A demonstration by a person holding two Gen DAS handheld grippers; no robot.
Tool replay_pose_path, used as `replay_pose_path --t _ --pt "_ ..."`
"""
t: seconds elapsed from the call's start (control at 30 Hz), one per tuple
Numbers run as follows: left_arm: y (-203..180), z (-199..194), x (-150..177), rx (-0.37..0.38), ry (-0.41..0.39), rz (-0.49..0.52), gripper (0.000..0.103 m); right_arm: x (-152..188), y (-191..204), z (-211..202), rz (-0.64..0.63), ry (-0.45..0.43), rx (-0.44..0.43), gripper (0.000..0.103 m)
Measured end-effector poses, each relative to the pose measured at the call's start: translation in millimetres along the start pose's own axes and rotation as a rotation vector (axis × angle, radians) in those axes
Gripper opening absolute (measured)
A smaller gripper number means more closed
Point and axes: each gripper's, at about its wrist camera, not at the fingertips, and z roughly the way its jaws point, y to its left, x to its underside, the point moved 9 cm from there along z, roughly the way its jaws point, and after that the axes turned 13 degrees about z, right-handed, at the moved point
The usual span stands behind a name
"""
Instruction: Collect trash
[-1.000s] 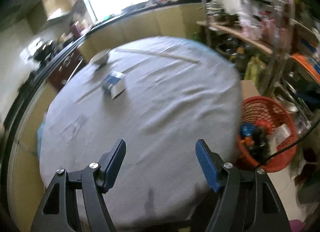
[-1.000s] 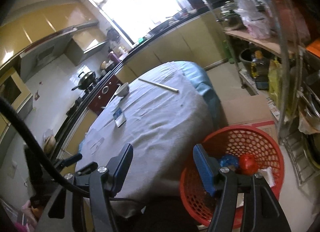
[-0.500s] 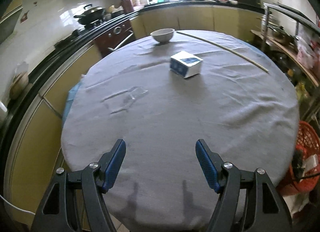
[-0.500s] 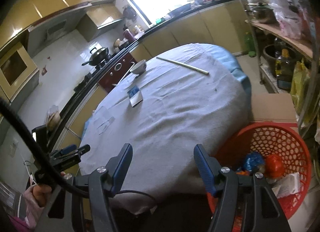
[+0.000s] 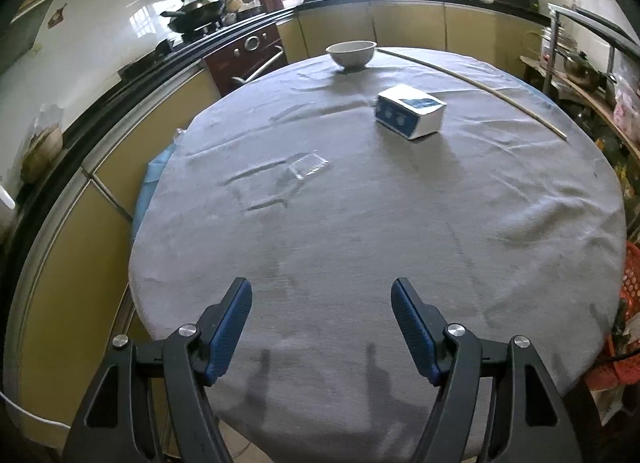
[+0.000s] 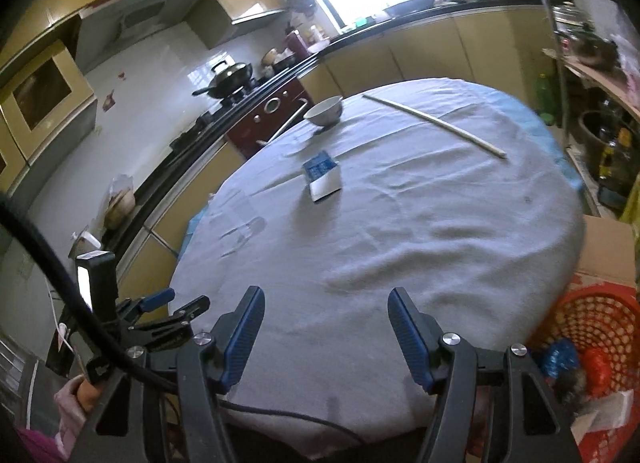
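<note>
Swung round from the red basket (image 6: 592, 327) to face the counter (image 5: 360, 223), left gripper (image 5: 322, 323) and right gripper (image 6: 326, 327), jaws apart and empty; next trash, blue-and-white carton (image 5: 410, 111), just short of the white bowl (image 5: 351, 53), untouched.

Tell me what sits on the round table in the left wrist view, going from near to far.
Open left gripper → clear flat plastic wrapper → small white and blue carton → white ceramic bowl, all on the grey tablecloth.
</note>
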Motion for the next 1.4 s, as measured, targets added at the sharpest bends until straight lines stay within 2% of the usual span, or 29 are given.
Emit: replay_pose_path --t 0.3,0.5,0.93,1.4 --pt "33.1 19.6 5.4 -0.007 0.021 -0.045 0.073 -7.8 44.6 42.9 -0.08 0.045 0.004 0.068" --pt "44.6 27.9 5.7 -0.006 0.032 -0.058 0.073 -12.1 60.1 59.1 -0.101 0.062 0.002 0.068" --pt "54.2 40.7 11.0 0.007 0.057 -0.058 0.073 -1.0 64.2 90.6 -0.082 0.11 0.014 0.068" --pt "59.4 47.4 7.6 0.002 0.063 -0.055 0.073 -0.3 65.6 102.3 -0.089 0.127 0.024 0.068"
